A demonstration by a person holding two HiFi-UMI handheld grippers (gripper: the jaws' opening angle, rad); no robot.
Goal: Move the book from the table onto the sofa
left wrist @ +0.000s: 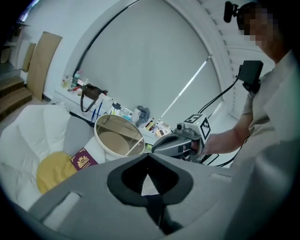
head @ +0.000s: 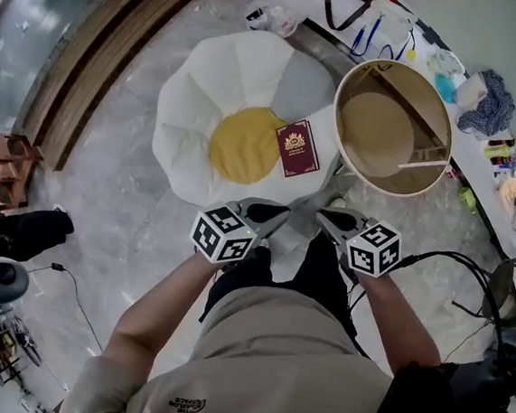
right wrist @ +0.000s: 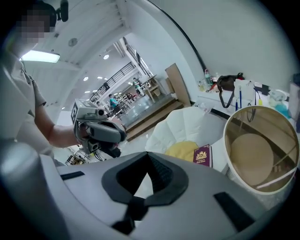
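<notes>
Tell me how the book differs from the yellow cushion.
The book is maroon with a gold emblem; the cushion is plain yellow. The book is rectangular and flat; the cushion is round. The book is the smaller of the two. Both lie side by side on the white sofa.

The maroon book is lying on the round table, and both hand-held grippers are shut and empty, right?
Wrong place: the head view shows the maroon book lying on the white sofa, beside the round table. The left hand-held gripper and right hand-held gripper are indeed shut and empty.
</notes>
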